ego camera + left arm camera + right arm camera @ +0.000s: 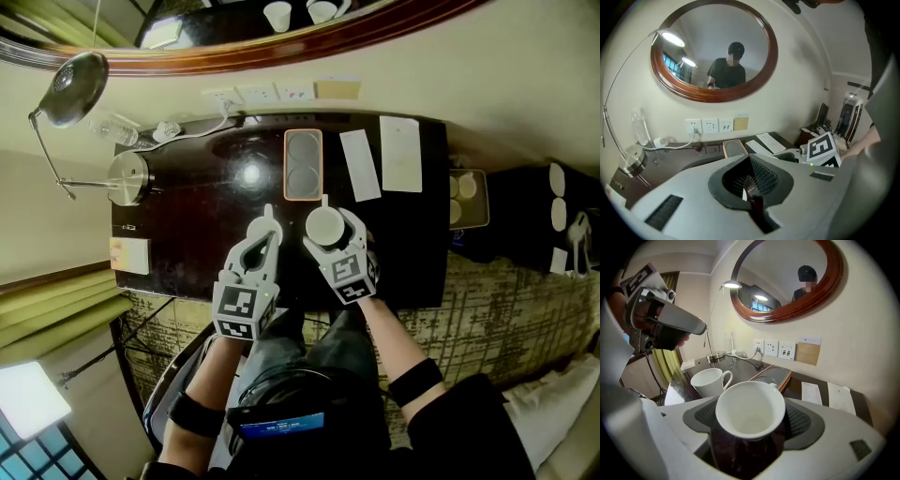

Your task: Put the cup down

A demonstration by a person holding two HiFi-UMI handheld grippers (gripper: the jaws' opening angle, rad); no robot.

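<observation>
Your right gripper (325, 228) has the cup (750, 409) between its jaws. They stand wide because the pads sit on either side of the bowl at its broadest part, and they look pressed against it, so I read this as a grasp and not a release. Taking the bowl by its sides leaves the mouth clear and the foot free to meet the desk (192, 211) flat, which is what a clean set-down needs. The cup is low over the near part of the desk, just in front of the tray (285, 165), with the mug (708, 382) standing on the desk to its left. I can't tell whether its foot is touching the dark top or is a shade above it, since the glossy surface hides the gap. The cup is upright, its long axis vertical and its mouth facing straight up; from your head view the rim reads as a full circle. A small white nub at the far rim, probably the handle (325, 201), points away from you toward the tray. Your left gripper (270, 223) is clenched on nothing and held off to the left of the cup, out of the way. My guess is you lower gently until the foot seats, then let the jaws spread.
</observation>
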